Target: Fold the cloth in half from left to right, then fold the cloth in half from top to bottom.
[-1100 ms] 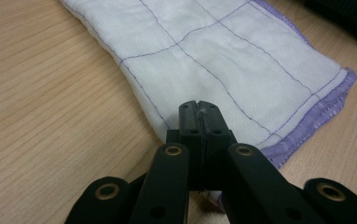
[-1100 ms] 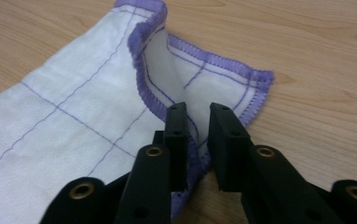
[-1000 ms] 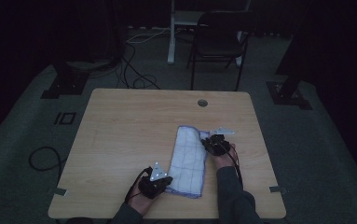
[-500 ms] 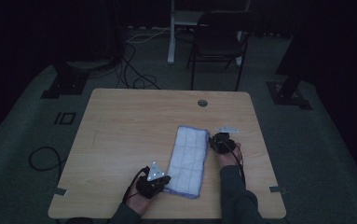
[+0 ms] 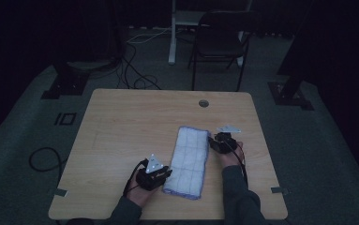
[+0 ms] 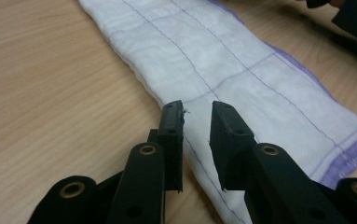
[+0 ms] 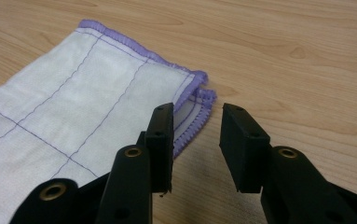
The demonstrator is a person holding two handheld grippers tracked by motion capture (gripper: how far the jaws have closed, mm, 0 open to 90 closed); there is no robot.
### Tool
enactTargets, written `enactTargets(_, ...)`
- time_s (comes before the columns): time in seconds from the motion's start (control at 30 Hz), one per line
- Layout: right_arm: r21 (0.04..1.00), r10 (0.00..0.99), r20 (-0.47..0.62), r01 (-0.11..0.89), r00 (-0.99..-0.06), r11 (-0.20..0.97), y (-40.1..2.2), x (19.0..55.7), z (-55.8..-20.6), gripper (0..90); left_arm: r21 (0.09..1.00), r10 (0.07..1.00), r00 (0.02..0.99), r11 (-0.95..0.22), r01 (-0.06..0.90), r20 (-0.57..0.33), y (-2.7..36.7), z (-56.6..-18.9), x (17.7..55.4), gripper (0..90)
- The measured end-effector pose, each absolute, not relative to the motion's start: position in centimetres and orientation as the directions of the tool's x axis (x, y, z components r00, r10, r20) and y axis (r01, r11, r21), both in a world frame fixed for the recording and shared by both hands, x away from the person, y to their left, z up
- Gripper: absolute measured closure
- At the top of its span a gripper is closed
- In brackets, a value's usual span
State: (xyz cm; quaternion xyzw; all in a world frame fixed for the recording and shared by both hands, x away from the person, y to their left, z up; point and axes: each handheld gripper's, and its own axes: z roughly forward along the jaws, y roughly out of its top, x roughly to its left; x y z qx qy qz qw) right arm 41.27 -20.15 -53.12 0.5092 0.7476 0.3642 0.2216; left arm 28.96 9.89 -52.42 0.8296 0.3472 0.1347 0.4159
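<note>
Where the room falls dark beyond it, a light wooden table (image 5: pixel 121 122) stands as the largest item, its top bare apart from a round cable port (image 5: pixel 204 103) near the far edge. Behind the table, on the grey floor: one dark folding chair (image 5: pixel 224 42) and loose black cables (image 5: pixel 135 70). On the table, right of centre: one folded cloth (image 5: pixel 189 161), white with thin purple grid lines and a purple stitched hem, lying flat as a long strip that runs from the near edge away toward the middle of the top. Left gripper (image 5: pixel 154 176), held in the person's left hand just beside the near left edge of the cloth; in the left gripper view the left gripper (image 6: pixel 197 114) has its jaws parted with a clear gap, they have just been opening, and they hover above the long folded edge of the cloth (image 6: pixel 241 60) with nothing pressed between the pads. Right gripper (image 5: pixel 220 142), held in the person's right hand just beside the far right corner of the cloth; in the right gripper view the right gripper (image 7: pixel 196 122) likewise has its jaws apart, just having opened further, with the doubled purple-hemmed corner of the cloth (image 7: pixel 73 93) lying beside the one jaw and bare wood in the gap, nothing gripped.
</note>
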Motion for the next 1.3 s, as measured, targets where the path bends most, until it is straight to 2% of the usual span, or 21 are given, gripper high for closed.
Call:
enactTargets(0.17,0.768,0.916,0.041,0.599,-0.399,0.226,-20.1,41.2,-53.1,60.9,0.795,0.689,0.72,-0.394,0.461,-0.076,9.7,-52.1,29.6,73.5)
enactTargets(0.8,0.761,0.907,0.041,0.601,-0.419,0.243,-19.9,41.2,-53.2,59.2,0.81,0.707,0.702,-0.36,0.463,-0.087,10.0,-51.7,31.8,69.7)
enactTargets(1.3,0.763,0.904,0.048,0.6,-0.425,0.241,-19.9,41.1,-53.1,58.3,0.833,0.739,0.667,-0.306,0.461,-0.097,9.6,-50.7,35.1,66.2)
